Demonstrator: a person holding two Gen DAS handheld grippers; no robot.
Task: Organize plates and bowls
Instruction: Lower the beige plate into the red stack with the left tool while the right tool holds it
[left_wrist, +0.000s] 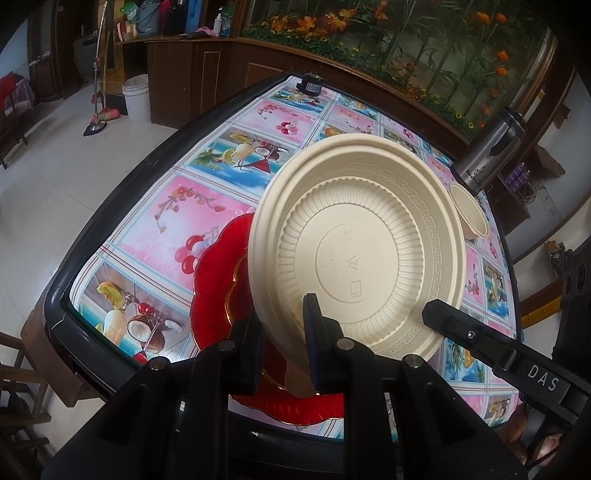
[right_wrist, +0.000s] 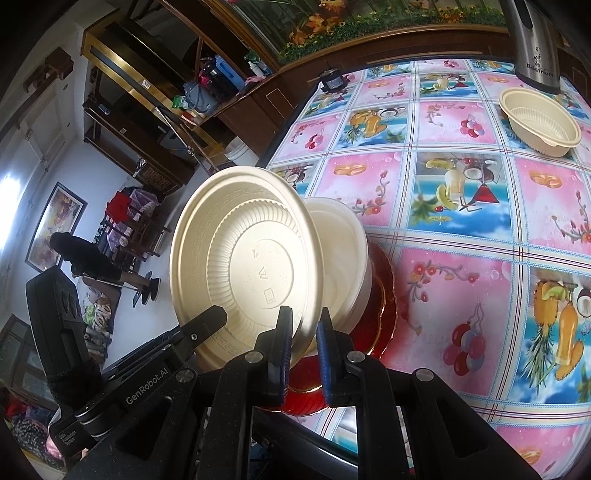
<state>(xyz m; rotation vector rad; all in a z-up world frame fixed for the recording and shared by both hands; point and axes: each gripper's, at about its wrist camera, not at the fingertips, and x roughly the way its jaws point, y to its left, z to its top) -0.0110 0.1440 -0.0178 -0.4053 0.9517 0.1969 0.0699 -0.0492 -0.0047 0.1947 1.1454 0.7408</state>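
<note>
Two grippers on one cream plate (left_wrist: 354, 254), tilted on edge over the red plate (left_wrist: 216, 277) at the table's (left_wrist: 110, 206) near edge; left gripper (left_wrist: 282, 343) clamped on its rim; right gripper (right_wrist: 303, 350) likewise clamped; cream bowl (right_wrist: 539, 122) by the far edge, beside a steel flask (right_wrist: 532, 44).

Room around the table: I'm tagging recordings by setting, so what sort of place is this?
Probably a lived-in home. The table wears a fruit-print cover, with a steel kettle, cluttered wooden cabinets and a broom nearby.
</note>
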